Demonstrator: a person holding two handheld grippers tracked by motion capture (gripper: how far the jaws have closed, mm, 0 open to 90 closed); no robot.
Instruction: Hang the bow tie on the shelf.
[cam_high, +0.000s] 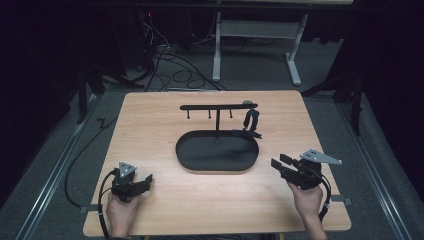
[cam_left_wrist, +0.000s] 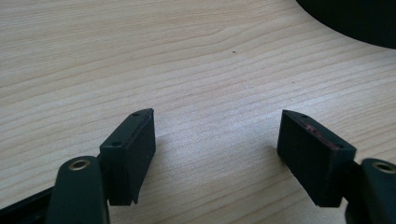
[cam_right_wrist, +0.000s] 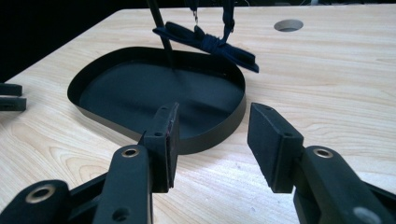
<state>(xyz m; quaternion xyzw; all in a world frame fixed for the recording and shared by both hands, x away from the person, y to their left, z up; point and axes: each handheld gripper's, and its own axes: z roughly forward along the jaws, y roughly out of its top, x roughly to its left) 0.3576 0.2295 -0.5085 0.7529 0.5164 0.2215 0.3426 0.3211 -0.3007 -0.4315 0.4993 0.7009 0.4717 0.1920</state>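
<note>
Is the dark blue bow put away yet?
Partly: the dark blue ribbon bow dangles from the black T-shaped stand, its ends resting across the black oval tray's rim. Both grippers, left and right, are open and holding nothing. What's left isn't clear.

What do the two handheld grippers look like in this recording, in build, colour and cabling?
Both are black two-jaw tools. The left gripper and right gripper each carry a grey three-cornered plate on top and trail a black cable past the wrist. In the gripper views the jaws end in blocky, ribbed black pads on arms with brass-ringed holes; some pad edges show a reddish streak. No sleeves are visible on the forearms.
</note>
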